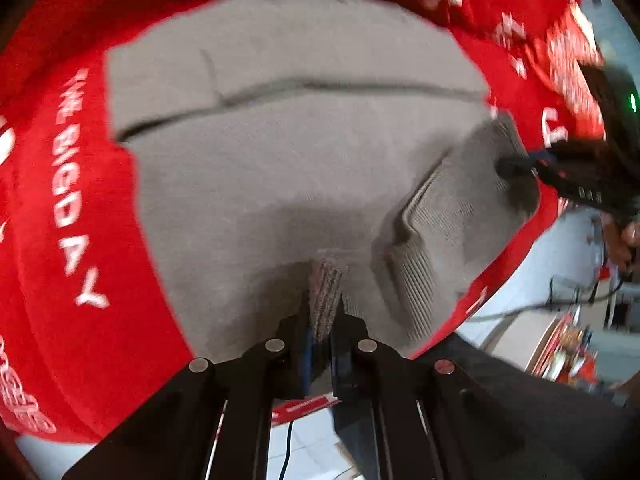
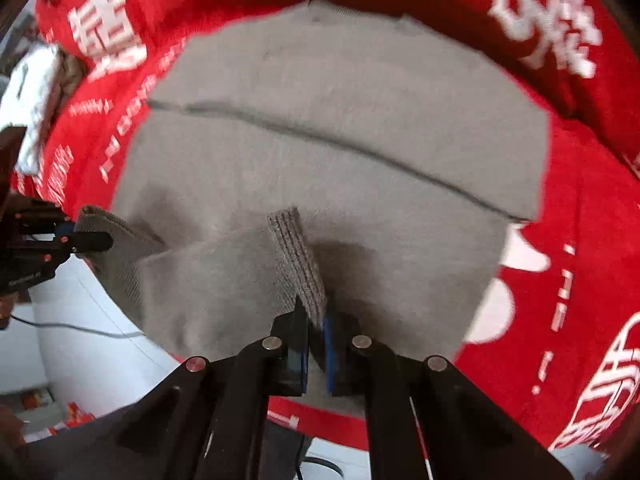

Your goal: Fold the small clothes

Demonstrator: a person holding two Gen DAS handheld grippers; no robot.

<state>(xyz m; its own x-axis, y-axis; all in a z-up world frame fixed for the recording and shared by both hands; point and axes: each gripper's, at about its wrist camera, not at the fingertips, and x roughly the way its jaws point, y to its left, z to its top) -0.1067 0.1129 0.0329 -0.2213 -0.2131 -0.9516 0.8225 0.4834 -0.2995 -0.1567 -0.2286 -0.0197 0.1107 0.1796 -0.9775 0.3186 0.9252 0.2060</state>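
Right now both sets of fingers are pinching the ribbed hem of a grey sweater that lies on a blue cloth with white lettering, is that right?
Not quite: the cloth is red, not blue, as the right wrist view shows plainly. The rest holds: the left gripper and the right gripper each pinch the ribbed hem of the grey sweater, and the cloth bears white lettering.

My grey knit sweater [image 1: 288, 152] lay flat on red cloth, a fold line crossing it, its ribbed hem [image 2: 298, 264] lifted at two corners off the near edge.
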